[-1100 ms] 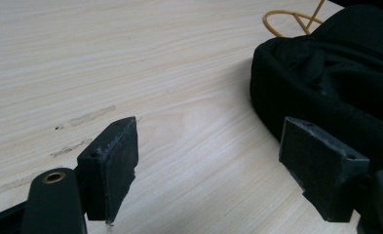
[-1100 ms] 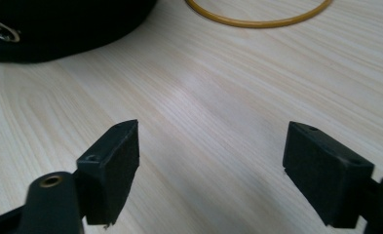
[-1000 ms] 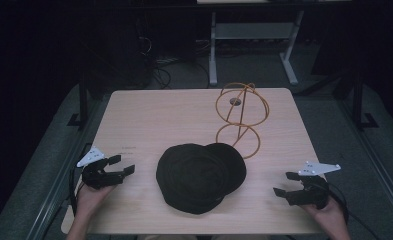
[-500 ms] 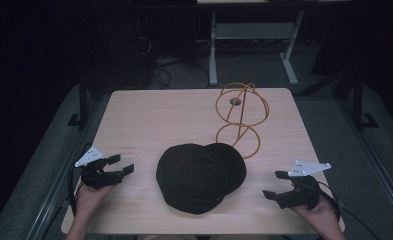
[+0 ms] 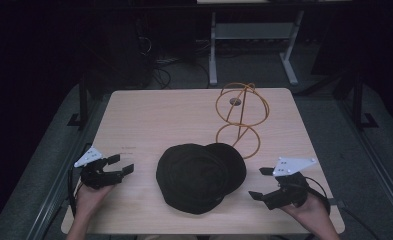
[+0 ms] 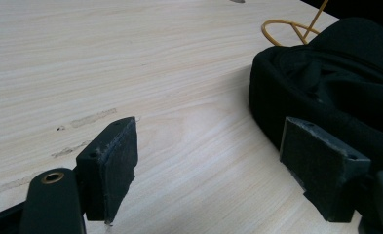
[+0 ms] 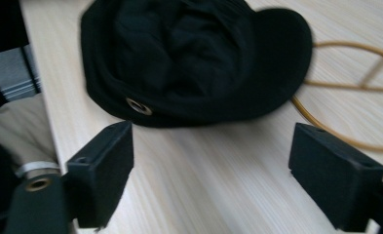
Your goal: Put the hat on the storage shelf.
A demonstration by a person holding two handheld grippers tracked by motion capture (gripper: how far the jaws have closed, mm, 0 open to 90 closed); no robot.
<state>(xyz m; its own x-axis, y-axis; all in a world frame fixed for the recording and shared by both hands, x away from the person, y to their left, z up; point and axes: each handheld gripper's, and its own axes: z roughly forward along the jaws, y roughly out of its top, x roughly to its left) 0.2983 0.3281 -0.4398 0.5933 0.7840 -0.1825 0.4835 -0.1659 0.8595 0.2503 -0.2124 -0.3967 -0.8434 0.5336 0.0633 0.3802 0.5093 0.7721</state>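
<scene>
Cap place: black cap [image 5: 200, 176] lies near the table's [image 5: 149, 120] middle, toward 6 o'clock, its brim touching the foot ring of the wire stand [image 5: 240, 117] at its 1 o'clock.
Left tongs [image 5: 120, 165]: spread, empty, at the cap's 9 o'clock, near but apart.
Right tongs [image 5: 261, 183]: spread, empty, at the cap's 4 o'clock, just beside its edge.
Risk, slip: the cloth looks soft and floppy; pinching one thin layer could let the crown sag or slide free.
Risk, snag: a lift toward 1 o'clock could catch the brim on the thin orange hoops and tip the light stand.
Textures: matte black fabric, a brass eyelet [image 7: 139, 106]; pale wood-grain top; smooth wire rings.
</scene>
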